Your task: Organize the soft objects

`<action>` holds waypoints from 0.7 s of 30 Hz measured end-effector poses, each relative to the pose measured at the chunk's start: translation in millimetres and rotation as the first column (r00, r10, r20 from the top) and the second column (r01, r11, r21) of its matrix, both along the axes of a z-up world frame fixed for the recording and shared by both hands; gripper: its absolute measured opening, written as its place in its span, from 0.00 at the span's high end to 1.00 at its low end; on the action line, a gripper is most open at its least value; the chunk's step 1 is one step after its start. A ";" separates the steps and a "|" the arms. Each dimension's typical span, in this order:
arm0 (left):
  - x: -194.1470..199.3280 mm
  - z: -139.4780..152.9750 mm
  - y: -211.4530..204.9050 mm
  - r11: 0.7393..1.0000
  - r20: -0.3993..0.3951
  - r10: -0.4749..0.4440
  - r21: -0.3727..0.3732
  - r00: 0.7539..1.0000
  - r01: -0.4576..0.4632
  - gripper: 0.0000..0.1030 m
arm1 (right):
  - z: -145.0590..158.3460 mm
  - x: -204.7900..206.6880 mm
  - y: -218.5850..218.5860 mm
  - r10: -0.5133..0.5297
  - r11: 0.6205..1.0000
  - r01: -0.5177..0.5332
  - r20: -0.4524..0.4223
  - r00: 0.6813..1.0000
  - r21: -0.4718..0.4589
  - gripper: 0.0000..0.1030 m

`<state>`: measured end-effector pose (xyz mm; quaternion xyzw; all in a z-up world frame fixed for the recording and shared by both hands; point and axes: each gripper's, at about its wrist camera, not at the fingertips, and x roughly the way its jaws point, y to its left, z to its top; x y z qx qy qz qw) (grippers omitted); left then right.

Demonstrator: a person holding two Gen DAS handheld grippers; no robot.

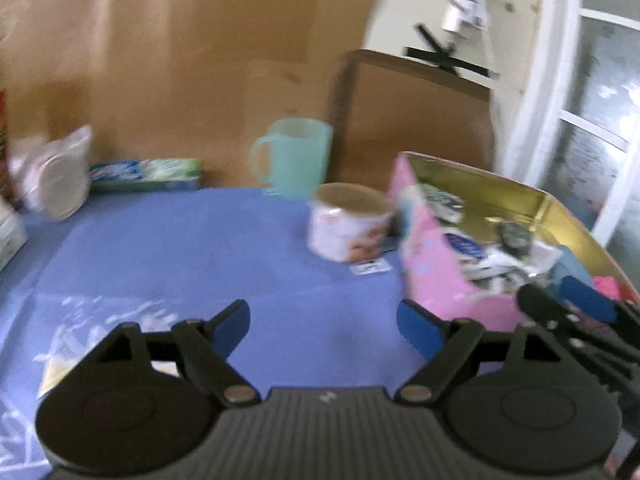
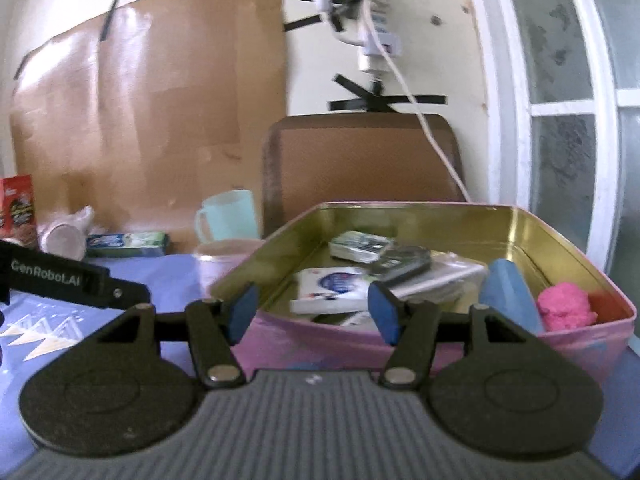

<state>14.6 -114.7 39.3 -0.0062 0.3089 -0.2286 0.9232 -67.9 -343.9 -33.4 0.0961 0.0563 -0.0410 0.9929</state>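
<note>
Both hand-held grippers are empty right now, so we read this as a gap between placements: sorting into the tin looks well under way.

- Left hand-held gripper [image 1: 323,326]: jaws wide apart, nothing between the blue pads, hovering low over the blue worktop [image 1: 200,248], pointed toward the back wall. Frame is motion-blurred.
- Right hand-held gripper [image 2: 312,316]: jaws also spread, holding nothing, level and aimed straight at the pink tin [image 2: 304,344], just short of its near wall. In the left view it shows at the tin's near right corner [image 1: 576,308].
- Tin interior is gold. Already inside: a pink fluffy lump [image 2: 564,306] in the near right corner, a blue sponge-like block [image 2: 508,292] leaning beside it, a white packet with a blue logo [image 2: 332,288], a wrapped wad [image 2: 360,245] toward the back and some dark and clear-wrapped bits we can't identify.
- Outside the tin: a printed cup [image 1: 348,222] touching its left wall, a teal mug [image 1: 294,156] behind that, a blue-green box [image 1: 146,174] and a crumpled clear bag [image 1: 56,178] at the back left.

Next move, our guess: left hand-held gripper goes for the crumpled bag, the only soft-looking item we see outside. It'll deform, so pinch a bunched part, lift clear of the box, carry over the tin wall.
</note>
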 end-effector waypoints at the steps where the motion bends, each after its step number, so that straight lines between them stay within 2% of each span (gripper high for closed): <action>1: 1.4 -2.9 7.6 1.000 -0.012 0.018 0.000 1.000 -0.018 0.19 | 0.4 0.2 4.9 0.020 1.000 -0.020 -0.008 1.000 -0.001 0.39; 5: 1.8 -13.1 32.5 0.995 -0.025 0.096 0.030 0.995 -0.095 0.19 | 4.1 -2.3 24.7 0.061 0.998 -0.061 -0.007 0.998 -0.035 0.39; 8: -1.6 -20.5 44.5 0.991 -0.029 0.126 0.049 0.992 -0.125 0.19 | 5.2 -3.7 35.8 0.104 0.994 -0.105 -0.025 0.994 -0.025 0.39; 13: -4.4 -26.8 53.3 0.988 -0.057 0.149 0.056 0.987 -0.146 0.19 | 7.4 -2.3 47.9 0.154 0.988 -0.155 -0.067 0.986 -0.021 0.38; 16: -13.0 -21.9 46.6 0.987 -0.034 0.143 0.076 0.989 -0.140 0.17 | 13.2 -6.9 44.5 0.150 0.989 -0.150 -0.065 0.987 0.003 0.38; 17: -15.9 -19.3 43.7 0.987 -0.025 0.139 0.080 0.990 -0.137 0.16 | 15.3 -9.4 42.6 0.143 0.990 -0.143 -0.064 0.988 0.011 0.37; 19: -22.9 -12.6 37.3 0.989 -0.008 0.124 0.078 0.992 -0.123 0.05 | 19.1 -16.4 36.8 0.125 0.992 -0.123 -0.053 0.991 0.028 0.34; 21: -31.5 -6.0 31.0 0.991 0.017 0.110 0.076 0.994 -0.111 0.01 | 20.7 -24.5 30.5 0.099 0.994 -0.098 -0.042 0.994 0.043 0.29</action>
